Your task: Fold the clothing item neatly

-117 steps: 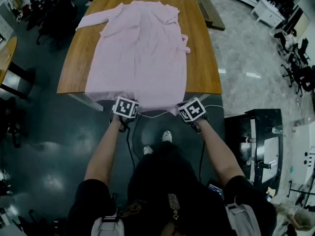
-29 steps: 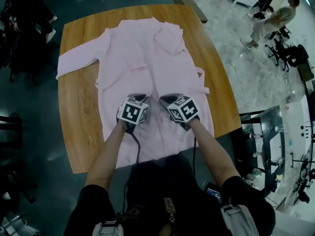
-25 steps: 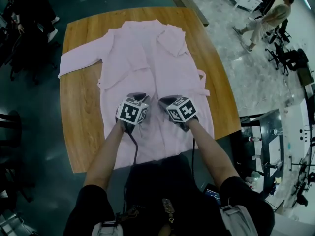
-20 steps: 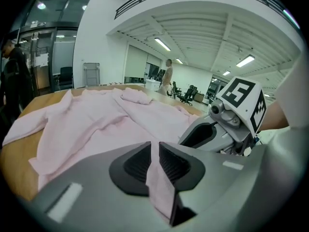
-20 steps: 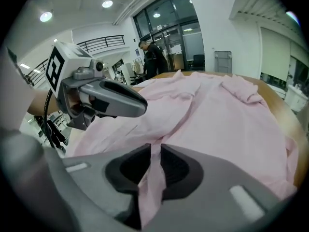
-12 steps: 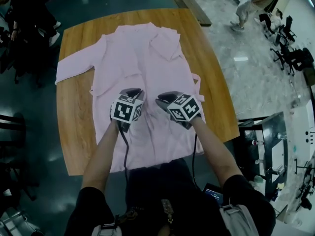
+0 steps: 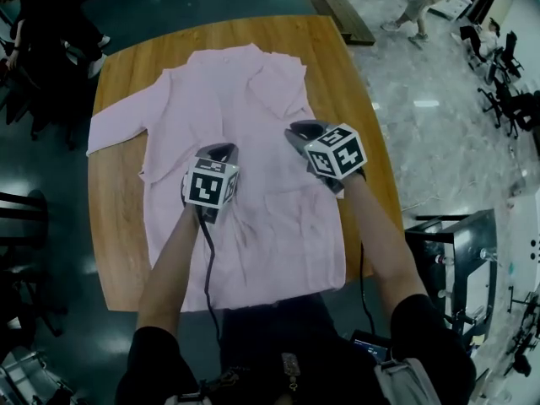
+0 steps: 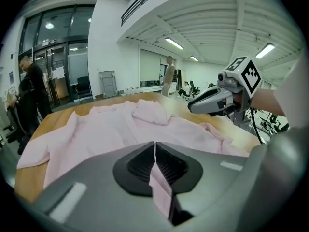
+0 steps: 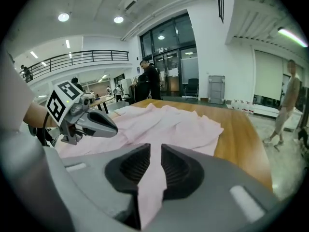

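The soft pink cloth robe point(image 7: 253, 99) lies spread on the brown wooden table point(image 7: 118, 192). The left gripper point(image 7: 221, 151) and the right gripper point(image 7: 301, 129) each pinch its cloth. If one pinch slips, the fold could go crooked.

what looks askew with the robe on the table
The pink robe lies lopsided. One sleeve sprawls flat across the wooden table, while on the other side the fabric is bunched up beside the collar.

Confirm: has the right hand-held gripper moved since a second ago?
Yes. The right hand-held gripper shifted rightward, toward the table's right edge, robe between its jaws.
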A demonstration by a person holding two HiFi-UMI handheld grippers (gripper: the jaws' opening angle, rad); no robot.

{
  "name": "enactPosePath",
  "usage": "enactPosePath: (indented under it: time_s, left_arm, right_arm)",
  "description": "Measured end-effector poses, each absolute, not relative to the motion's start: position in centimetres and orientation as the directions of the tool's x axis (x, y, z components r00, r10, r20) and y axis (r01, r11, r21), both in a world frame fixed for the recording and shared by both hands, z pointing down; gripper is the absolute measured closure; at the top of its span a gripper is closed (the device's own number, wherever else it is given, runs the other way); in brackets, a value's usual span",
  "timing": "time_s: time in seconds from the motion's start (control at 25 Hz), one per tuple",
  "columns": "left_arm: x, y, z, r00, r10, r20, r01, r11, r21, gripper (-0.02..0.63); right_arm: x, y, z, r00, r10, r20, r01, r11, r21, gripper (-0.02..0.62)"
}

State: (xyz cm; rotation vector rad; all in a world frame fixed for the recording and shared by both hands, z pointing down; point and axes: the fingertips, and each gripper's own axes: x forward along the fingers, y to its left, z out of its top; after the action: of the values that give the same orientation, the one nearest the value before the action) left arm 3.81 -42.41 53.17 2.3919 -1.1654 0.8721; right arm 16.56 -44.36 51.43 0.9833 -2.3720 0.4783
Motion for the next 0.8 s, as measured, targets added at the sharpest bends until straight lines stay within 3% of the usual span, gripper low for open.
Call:
enactPosePath:
  time_s: [0.44,0.68,0.8]
  left_arm:
    - [5.2,-48.7,55.6,0.407,-0.602,0.687,-0.838,-0.546,0.017,0.592]
    - [5.4,-50.3,56.9,0.379,-0.603,0.702,-0.858,-0.513,0.022,0.592]
    - [5.6,-50.5,57.3,0.371,-0.601,0.708,-0.867,-0.498,0.032,0.592]
  right_arm:
    - [20.9,-58.9,55.8,-0.494,-0.603,0.627,-0.805,0.59,-0.066,0.532]
    - [24.7,-64.8,58.5,-0.418,-0.639,0.645,-0.869,0.487,-0.081,0.429]
    - [25.7,-66.4,60.5,-0.392,-0.633,0.667,-0.886,0.454,-0.09,0.422]
